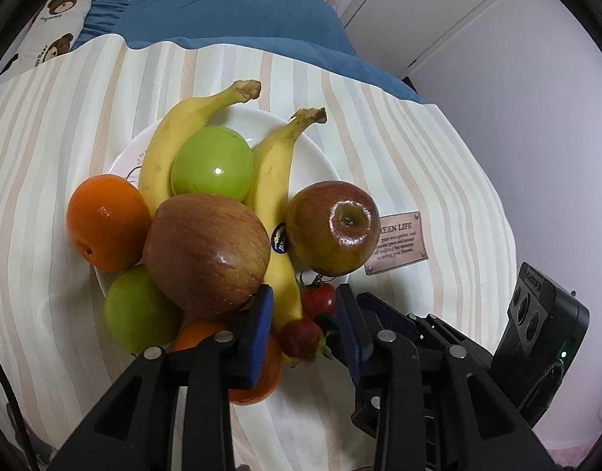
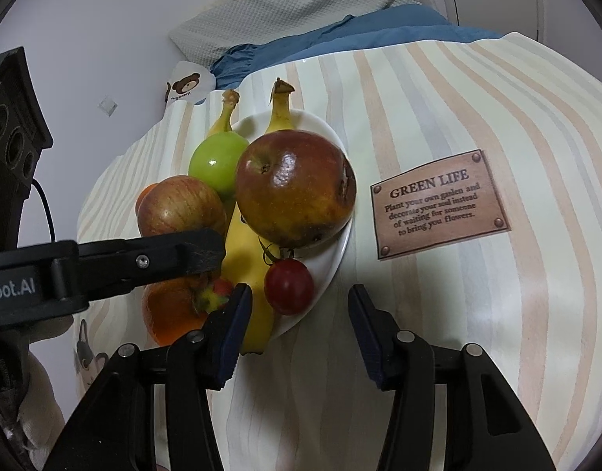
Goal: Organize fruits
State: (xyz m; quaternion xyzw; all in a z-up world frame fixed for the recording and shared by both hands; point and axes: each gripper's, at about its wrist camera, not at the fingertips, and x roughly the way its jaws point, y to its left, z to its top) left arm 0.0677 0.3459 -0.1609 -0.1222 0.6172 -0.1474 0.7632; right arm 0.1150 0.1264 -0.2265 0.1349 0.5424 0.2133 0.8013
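Here, through the left wrist camera, I am looking down at a round white plate point(image 1: 320, 157) crowded with fruit on the pale striped tablecloth point(image 1: 45, 117). Two yellow bananas point(image 1: 273, 196) are lying across it, with a green apple point(image 1: 212, 165) between them, a big streaked red apple point(image 1: 206, 251) in front and a dark glossy red apple point(image 1: 332, 227) sitting at the plate's right rim. An orange point(image 1: 108, 221) and a second green apple point(image 1: 138, 310) are hanging over the left rim. The cloth is lying bare to the left and far side, and the blue bedding point(image 1: 222, 11) is bordering it at the back. My left gripper point(image 1: 304, 318) is pointing steeply down with its jaws parted; a small red strawberry point(image 1: 301, 337) is sitting between the blue pads, and I cannot tell whether either pad is touching it. A red cherry tomato point(image 1: 318, 298) is lying just beyond.

Through the right wrist camera, I am seeing my right gripper point(image 2: 297, 306) tilting down at the plate's near rim point(image 2: 340, 251), jaws released and standing wide, gripping nothing. The cherry tomato point(image 2: 289, 286) is resting on the rim just ahead of the gap. The cloth to the right is lying open around a brown printed label point(image 2: 438, 204). The left gripper's black finger point(image 2: 163, 255) is reaching in from the left over the fruit.
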